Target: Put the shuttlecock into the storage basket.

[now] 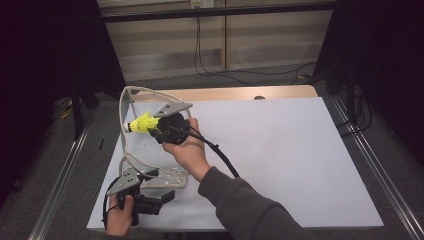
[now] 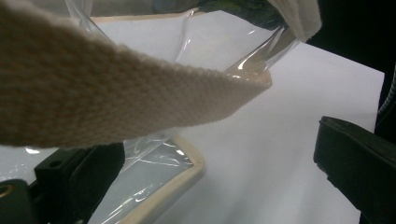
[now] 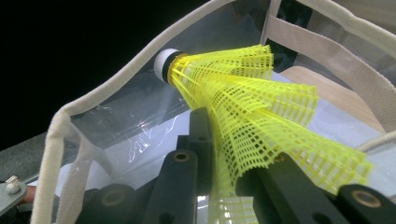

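My right gripper (image 1: 156, 129) is shut on the skirt of a yellow mesh shuttlecock (image 1: 142, 123), whose white cork tip points left over the open mouth of a clear plastic bag (image 1: 131, 107) with beige trim. In the right gripper view the shuttlecock (image 3: 243, 102) is pinched between the black jaws of that gripper (image 3: 229, 158), with the bag's rim (image 3: 93, 98) arching around it. My left gripper (image 1: 167, 196) sits low at the bag's near corner. Its jaws stand wide apart in the left gripper view (image 2: 217, 144), the bag's trimmed edge (image 2: 187, 168) between them and a webbing strap (image 2: 116, 93) across the front.
The bag stands at the left of a white sheet (image 1: 280, 150) covering the table; a wooden edge (image 1: 240, 93) shows at the back. Metal rails (image 1: 370, 165) run along both sides, and cables (image 1: 220, 72) lie on the floor behind.
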`<state>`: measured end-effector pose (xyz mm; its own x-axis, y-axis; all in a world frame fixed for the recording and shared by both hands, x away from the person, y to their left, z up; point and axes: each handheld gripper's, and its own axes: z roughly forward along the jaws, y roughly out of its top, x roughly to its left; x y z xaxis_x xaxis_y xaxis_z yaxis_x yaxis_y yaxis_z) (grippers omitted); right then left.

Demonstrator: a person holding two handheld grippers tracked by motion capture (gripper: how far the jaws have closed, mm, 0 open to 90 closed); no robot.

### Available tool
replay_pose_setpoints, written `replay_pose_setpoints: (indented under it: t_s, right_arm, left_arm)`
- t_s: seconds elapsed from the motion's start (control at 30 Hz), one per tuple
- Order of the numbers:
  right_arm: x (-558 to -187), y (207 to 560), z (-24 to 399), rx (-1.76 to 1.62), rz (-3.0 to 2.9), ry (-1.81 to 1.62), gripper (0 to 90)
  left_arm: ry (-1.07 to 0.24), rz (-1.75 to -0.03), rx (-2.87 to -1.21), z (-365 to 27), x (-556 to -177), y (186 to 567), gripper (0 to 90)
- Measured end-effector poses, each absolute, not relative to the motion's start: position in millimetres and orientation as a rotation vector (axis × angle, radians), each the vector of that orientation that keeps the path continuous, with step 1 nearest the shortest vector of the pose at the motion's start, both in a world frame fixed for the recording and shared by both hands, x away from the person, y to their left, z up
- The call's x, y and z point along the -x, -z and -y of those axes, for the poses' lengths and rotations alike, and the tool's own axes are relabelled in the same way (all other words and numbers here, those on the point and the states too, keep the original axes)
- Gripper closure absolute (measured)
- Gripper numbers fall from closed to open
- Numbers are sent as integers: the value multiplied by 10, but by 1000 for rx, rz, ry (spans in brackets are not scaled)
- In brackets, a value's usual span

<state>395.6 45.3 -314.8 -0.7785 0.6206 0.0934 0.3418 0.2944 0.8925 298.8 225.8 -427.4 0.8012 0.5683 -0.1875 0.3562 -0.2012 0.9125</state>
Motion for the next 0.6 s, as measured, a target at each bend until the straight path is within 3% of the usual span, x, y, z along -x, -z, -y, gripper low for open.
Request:
replay_pose_setpoints:
  t_s: [0.6]
  right_arm:
    - [-3944,3145,-549,-891,-2299,-1490,824]
  left_arm:
    - [-226,-715,-1804,-2257,-2984,4271,20]
